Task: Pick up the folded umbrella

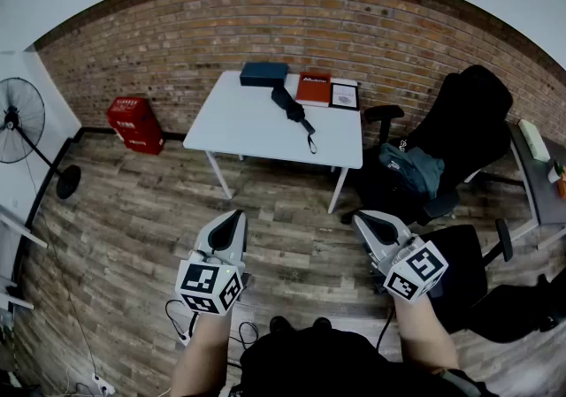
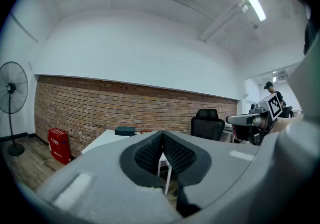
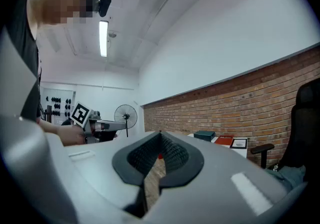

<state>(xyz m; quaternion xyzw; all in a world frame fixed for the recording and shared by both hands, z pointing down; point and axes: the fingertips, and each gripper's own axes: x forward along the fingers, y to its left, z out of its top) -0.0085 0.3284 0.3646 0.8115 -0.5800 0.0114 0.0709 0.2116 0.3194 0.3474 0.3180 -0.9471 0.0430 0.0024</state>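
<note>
The folded black umbrella [image 1: 293, 109] lies on the white table [image 1: 239, 134] by the brick wall, its strap end pointing toward the table's front edge. Both grippers are held close to the person's body, well short of the table and above the wooden floor. My left gripper [image 1: 234, 217] is shut with nothing in it, its jaw tips meeting in the left gripper view [image 2: 162, 133]. My right gripper [image 1: 361, 220] is also shut and empty [image 3: 160, 133]. The umbrella does not show in either gripper view.
On the table's far side are a blue box [image 1: 263, 73], a red book [image 1: 314, 88] and a small framed picture [image 1: 345, 95]. A black office chair [image 1: 460, 125] with a teal bag [image 1: 416, 165] stands right of the table. A red box [image 1: 134, 124] and a fan [image 1: 19, 134] stand on the left.
</note>
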